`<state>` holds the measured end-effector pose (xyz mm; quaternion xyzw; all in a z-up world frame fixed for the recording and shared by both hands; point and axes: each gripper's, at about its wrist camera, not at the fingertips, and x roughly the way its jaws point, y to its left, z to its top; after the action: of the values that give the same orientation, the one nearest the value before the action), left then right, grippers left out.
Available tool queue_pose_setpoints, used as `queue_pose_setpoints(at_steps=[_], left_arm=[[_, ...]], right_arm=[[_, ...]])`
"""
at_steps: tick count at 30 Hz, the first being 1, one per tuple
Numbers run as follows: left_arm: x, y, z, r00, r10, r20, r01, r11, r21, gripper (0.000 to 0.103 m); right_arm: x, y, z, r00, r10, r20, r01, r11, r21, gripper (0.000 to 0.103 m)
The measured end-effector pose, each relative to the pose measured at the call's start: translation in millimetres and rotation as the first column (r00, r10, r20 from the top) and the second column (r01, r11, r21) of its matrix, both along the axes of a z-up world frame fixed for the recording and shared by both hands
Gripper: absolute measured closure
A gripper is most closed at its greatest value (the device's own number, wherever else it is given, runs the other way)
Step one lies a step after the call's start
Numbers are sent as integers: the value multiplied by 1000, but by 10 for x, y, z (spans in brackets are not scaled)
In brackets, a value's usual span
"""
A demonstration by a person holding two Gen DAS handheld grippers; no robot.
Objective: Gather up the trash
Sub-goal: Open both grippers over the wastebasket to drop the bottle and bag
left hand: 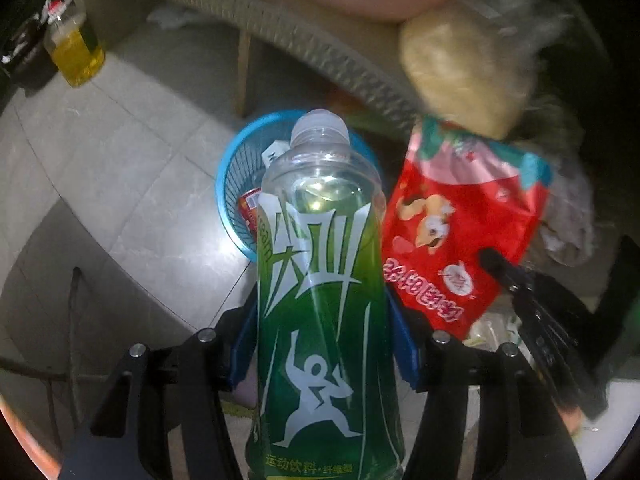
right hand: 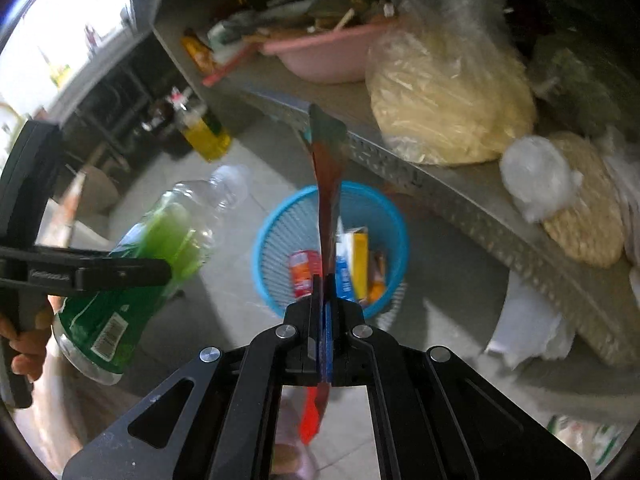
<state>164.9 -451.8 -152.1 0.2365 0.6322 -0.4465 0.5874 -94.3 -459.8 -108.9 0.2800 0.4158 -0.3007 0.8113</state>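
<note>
While held over the basket [right hand: 276,220] — green "Scream" bottle [left hand: 320,300], red squirrel-print wrapper [left hand: 460,232].

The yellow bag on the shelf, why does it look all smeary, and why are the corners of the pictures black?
In the left wrist view the yellow bag is smeared by motion blur, while the green bottle held in the jaws stays sharp. In the right wrist view the same bag is only a little soft. Both views have black corners and bent shelf edges because of the round fisheye lens.
</note>
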Motion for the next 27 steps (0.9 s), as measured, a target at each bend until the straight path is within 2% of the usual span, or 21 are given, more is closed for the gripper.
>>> queue_pose_setpoints(at_steps=[5,9,15,17,20,22,24,27], left_arm=[[188,-374,-541,999,29,-25,-26,996,87,47],[309,-521,-853,998,42,-36,-37,990,135,47],[475,-627,-1168,989,113,-92,-100,986,134,47],[532,-620,-1262,984,146,-105,-131,982,134,47],[571,-566,-1309,976,180,-123,-165,978,126,41],[579,-544,-1300,974,188,-129,-174,978,115,37],[592,-539,-1260,971,194,-141,-180,978,108,37],[584,-542,-1112,971,189,-144,-180,981,78,36]], right_arm=[[420,-103,-181,990,53,-129,-64,994,-84,103],[744,-204,-400,975,99,-200,-122,987,-104,103],[1115,-410,-731,949,141,-283,-173,981,-89,103],[1176,-476,-831,946,157,-283,-178,983,-50,103],[1213,-505,-934,940,157,-304,-180,982,-50,97],[1215,-513,-958,940,157,-303,-177,983,-39,78],[1155,-504,-934,943,137,-305,-162,985,-58,69],[1046,-487,-860,949,115,-295,-140,988,-67,64]])
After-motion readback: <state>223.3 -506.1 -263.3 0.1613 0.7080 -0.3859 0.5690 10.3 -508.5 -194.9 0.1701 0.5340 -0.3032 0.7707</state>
